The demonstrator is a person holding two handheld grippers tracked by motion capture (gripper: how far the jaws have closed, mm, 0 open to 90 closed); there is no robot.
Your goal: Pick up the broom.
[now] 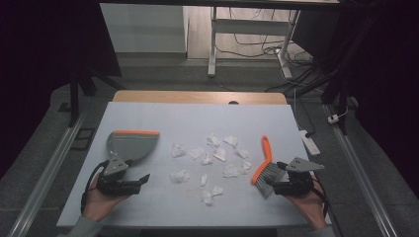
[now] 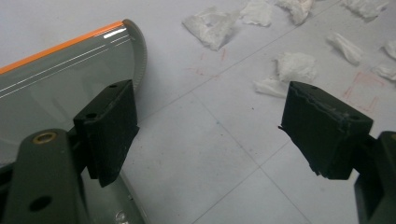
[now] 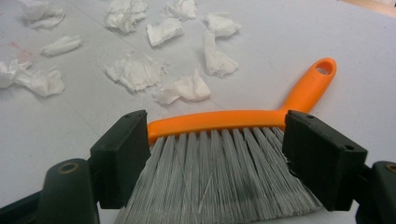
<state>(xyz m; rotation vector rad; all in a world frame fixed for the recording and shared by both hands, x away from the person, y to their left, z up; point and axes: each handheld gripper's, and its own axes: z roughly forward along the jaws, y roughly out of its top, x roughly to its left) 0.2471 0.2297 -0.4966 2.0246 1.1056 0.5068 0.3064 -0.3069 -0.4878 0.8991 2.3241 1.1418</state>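
Observation:
A grey dustpan (image 1: 131, 145) with an orange lip lies on the left of the white table (image 1: 148, 113). My left gripper (image 1: 142, 180) sits just in front of it, open and holding nothing. In the left gripper view the dustpan (image 2: 56, 79) is behind the left jaw of that gripper (image 2: 210, 126). An orange hand brush (image 1: 264, 155) with grey bristles lies on the right. My right gripper (image 1: 277, 177) is at its bristle end. In the right gripper view the gripper (image 3: 215, 149) stands open, its jaws on either side of the brush (image 3: 215, 120) head.
Several crumpled white paper wads (image 1: 217, 155) are scattered across the table's middle, between dustpan and brush; they also lie ahead of both grippers (image 2: 296, 65) (image 3: 135, 70). A white power strip (image 1: 310, 140) lies off the table's right edge. Desk legs and cables stand beyond the far edge.

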